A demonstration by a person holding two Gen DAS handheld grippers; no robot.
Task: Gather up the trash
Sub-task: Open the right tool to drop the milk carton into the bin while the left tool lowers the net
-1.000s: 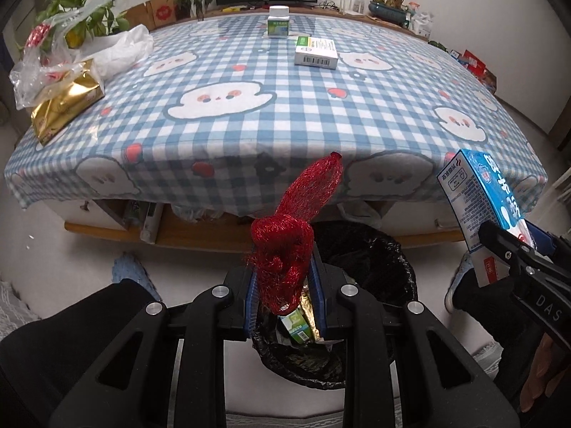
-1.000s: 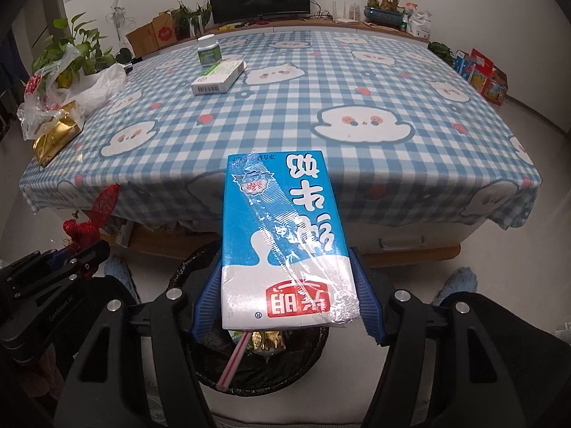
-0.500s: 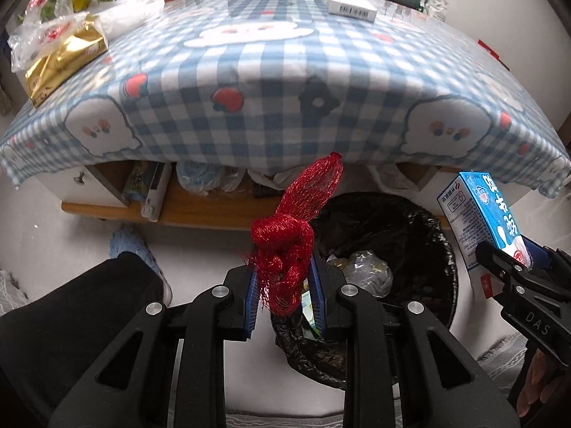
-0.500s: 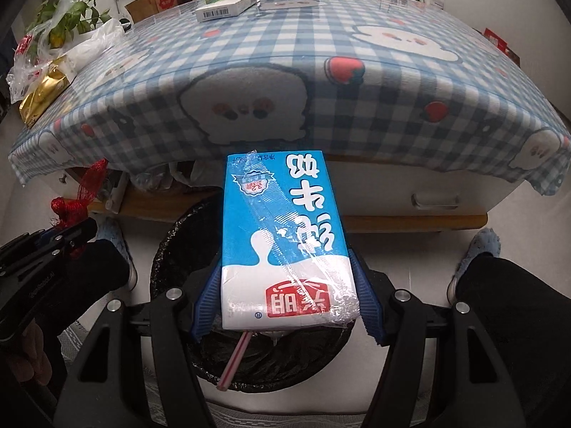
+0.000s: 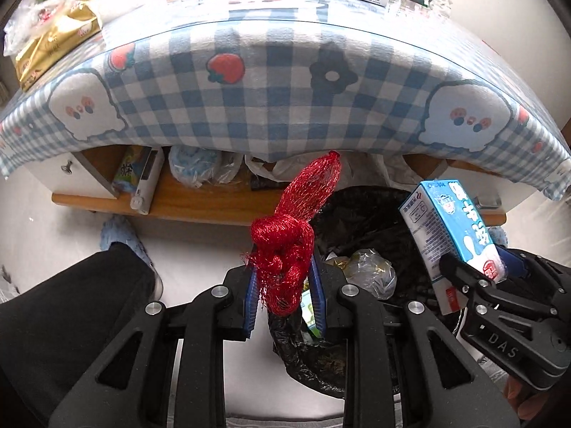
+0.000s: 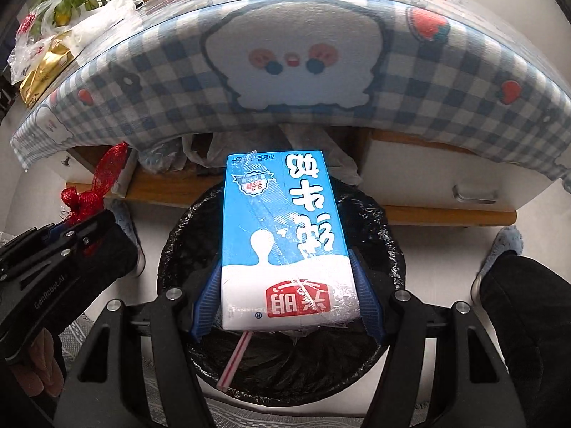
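Now both your hands have sunk from table height to the mouth of the bin, and the checked tablecloth (image 6: 410,82) that filled the views a second ago arches overhead. Directly beneath your right gripper (image 6: 285,296) gapes the black-lined trash bin (image 6: 389,249), its rim ringing the tool on every side, so that hand is already placed for a drop. Clamped between that gripper's blue pads (image 6: 205,303) is the blue-and-white milk carton (image 6: 282,235), held by its two narrow sides with a striped straw (image 6: 233,360) dangling from its lower end over the liner (the grip looks no different from a second ago). Your left gripper (image 5: 283,292) pinches the knotted red mesh bag (image 5: 285,260), jaws nearly together on the bunched net while its loose tail stands up ahead of the fingers. That tool sits over the bin's near-left lip rather than its centre; just ahead and to its right lie a crumpled clear wrapper (image 5: 367,269) and other scraps already inside. Judging by the descent, the carrying is done and release is the step in hand: the carton can simply be let go, whereas the mesh may want a nudge inward first, since springy netting could catch on a pad or tumble outside the liner.
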